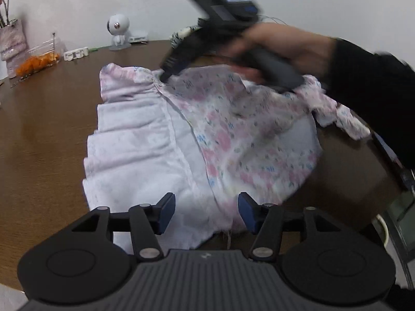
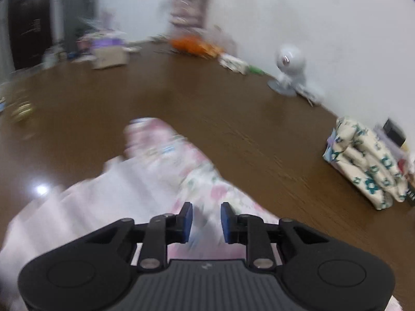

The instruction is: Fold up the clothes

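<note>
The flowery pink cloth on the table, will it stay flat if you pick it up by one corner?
Probably not. The flowery pink cloth lies in soft folds and ruffles, so it would likely droop. It looks thin and light. On the smooth wooden table it may slide and bunch up if pushed.

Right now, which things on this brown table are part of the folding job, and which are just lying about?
Job:
- pink floral garment with white lining, spread on the brown wooden table
- left gripper
- right gripper

Lying about:
- small white round-headed robot figure
- clear bag of orange fruit
- folded cream cloth with teal flowers
</note>
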Motion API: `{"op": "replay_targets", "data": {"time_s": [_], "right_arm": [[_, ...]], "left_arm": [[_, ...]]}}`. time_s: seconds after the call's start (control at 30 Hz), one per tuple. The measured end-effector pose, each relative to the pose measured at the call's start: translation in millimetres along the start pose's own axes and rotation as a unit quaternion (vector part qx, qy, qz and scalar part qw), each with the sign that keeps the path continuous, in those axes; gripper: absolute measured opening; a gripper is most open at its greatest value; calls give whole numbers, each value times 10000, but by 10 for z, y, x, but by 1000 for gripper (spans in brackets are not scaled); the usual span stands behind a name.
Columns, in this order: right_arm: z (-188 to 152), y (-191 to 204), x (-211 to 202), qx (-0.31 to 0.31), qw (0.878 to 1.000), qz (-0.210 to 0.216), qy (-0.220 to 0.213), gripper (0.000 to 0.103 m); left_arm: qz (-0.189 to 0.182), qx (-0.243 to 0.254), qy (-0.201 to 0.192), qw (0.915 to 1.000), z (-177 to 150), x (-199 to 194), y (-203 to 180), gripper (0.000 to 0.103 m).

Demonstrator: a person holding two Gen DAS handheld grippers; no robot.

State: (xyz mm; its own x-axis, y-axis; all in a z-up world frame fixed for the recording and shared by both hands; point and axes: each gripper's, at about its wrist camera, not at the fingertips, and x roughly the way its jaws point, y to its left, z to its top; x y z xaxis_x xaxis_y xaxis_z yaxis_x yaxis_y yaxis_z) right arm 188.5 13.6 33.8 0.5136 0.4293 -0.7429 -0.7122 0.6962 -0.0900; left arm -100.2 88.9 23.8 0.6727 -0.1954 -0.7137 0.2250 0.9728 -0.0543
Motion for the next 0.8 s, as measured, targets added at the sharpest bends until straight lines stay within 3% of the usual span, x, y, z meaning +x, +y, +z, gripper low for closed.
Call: {"op": "replay_targets", "data": {"time_s": [0.07,0.13,0.2,0.27,0.33,0.43,0.57,0.63,0.67,0.7,0.73,0.8], "right_arm": [[26,-49,23,83,9999,-138,-51,25],[-78,-57,-262,-33,9995,5,-300,28],[-359,-33,-804,-215,9967,320,-717,48],[-766,38,-1338,-506,9907,788,-991,54],[-1223,134,-1662,-755,9859,1244,-826,54],[-1766,260,-1807,-770,9876,1301,-417,51],[-2042,213,-1646,-117,9938,1039,-384,43],[-2116,209,-1584,275,9945,900,-454,22],[-2172,227,-1596,380,9941,897,-485,12],[-2263,278,-1634,446,9938,863,-542,10],[-2344,355,-1714,492,9936,840,-566,8],[-2492,519,-1892,578,9933,808,-591,4]], "left_arm": [[-100,154,-132,9997,-83,-91,36,65],[-302,399,-296,9983,-178,-173,90,71],[-443,762,-390,9953,-270,-222,122,73],[-497,1166,-430,9910,-348,-236,134,73],[-502,1500,-415,9865,-393,-199,175,71],[-734,1745,-318,9814,-418,-126,266,63],[-916,1584,-438,9821,-414,-71,394,60],[-925,1446,-510,9838,-420,-62,441,50],[-899,1429,-534,9842,-427,-77,465,37],[-868,1388,-532,9851,-438,-106,496,19],[-842,1356,-526,9858,-451,-136,523,13],[-832,1381,-469,9858,-495,-207,539,11]]}}
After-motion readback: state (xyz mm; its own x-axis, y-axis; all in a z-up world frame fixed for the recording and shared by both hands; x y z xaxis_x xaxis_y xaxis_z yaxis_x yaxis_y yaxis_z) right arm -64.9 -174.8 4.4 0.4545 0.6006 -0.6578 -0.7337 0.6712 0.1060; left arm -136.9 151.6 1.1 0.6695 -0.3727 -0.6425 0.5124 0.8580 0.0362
